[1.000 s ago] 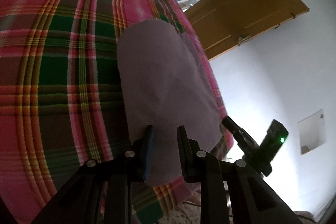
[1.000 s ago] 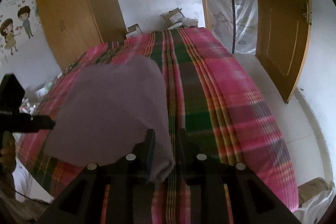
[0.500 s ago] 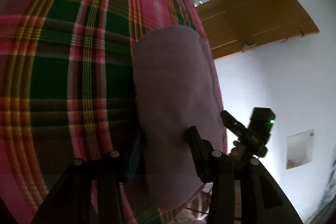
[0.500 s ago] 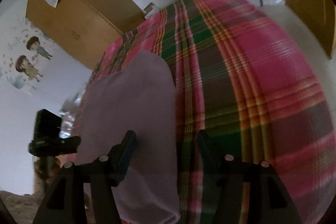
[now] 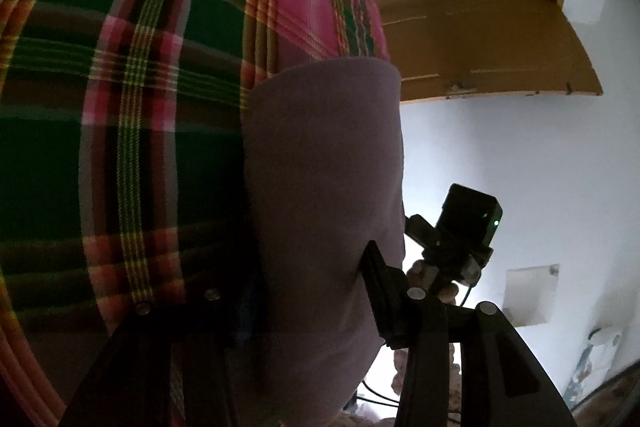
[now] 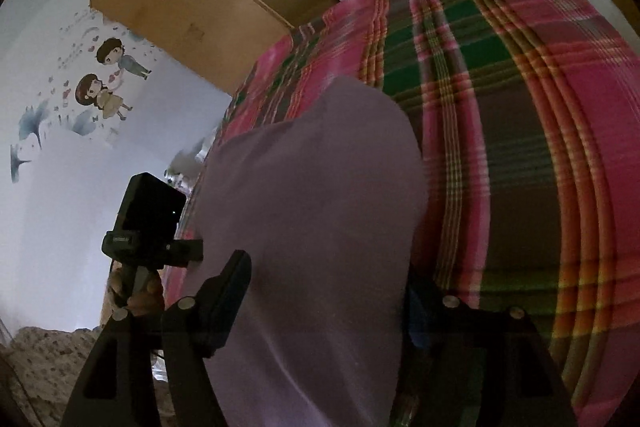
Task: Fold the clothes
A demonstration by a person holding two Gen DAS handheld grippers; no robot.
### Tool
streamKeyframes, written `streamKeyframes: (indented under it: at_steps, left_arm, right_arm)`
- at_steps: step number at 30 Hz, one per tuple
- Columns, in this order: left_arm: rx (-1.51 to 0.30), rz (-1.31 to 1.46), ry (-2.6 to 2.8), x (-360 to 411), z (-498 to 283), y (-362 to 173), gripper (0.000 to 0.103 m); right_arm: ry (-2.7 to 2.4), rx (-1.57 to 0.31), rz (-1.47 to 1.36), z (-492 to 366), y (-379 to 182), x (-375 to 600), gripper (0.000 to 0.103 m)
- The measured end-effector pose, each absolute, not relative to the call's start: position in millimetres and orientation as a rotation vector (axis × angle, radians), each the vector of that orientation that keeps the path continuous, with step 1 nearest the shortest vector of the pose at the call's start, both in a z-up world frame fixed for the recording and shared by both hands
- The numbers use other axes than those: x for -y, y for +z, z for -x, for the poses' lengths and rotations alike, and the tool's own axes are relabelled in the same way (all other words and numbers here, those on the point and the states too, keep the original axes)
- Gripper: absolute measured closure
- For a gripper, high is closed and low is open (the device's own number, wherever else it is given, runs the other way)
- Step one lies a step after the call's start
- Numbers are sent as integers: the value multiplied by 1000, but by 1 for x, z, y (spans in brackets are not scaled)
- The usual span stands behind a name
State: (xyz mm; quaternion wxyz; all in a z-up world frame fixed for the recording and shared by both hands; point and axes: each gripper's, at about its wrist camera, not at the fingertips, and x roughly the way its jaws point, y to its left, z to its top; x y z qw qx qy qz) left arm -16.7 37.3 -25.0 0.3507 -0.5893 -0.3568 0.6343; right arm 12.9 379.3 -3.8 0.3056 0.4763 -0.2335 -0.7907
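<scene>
Plaid pink-and-green bed (image 5: 140, 115) carries a soft mauve cloth garment (image 5: 324, 187) near its edge. Left tool (image 5: 312, 311) and right tool (image 6: 324, 303) stand spread, cloth between unclamped. Limp, light; best gripped at corners.

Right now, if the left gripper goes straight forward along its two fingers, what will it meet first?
Most likely the pale purple cloth: it already lies between the open fingers of the left gripper. Behind it comes the pink and green plaid bed cover, though depth is unclear.
</scene>
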Motion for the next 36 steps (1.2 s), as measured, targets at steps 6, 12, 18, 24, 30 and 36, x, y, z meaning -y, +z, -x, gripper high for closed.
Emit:
streamKeyframes:
  at_steps: [6,12,18,24,30,36]
  left_arm:
    - [901,1492,1670,-43,13,-24,57]
    - [932,1460,1668,-41,14,-27,64]
    - [900,1390,1711,-36,18,-11,64]
    - [886,1359,1770,-13,22,8,64]
    - [894,1332,1835,24,31,22,64]
    - [881,1330,1914,64,46,35,64]
  right_arm:
    - [-2171,553,-1282,-17,-3,-371,70]
    - [-2206,582,-1249,-23,2,-366,79]
    - [-2216,625,-1199,-32,20,-363,80]
    - [-2218,613,-1172,-20,36,-336,80]
    - [-2205,610,-1174,4,45,-301,80]
    - [-2173,589,-1184,41,47,-253,80]
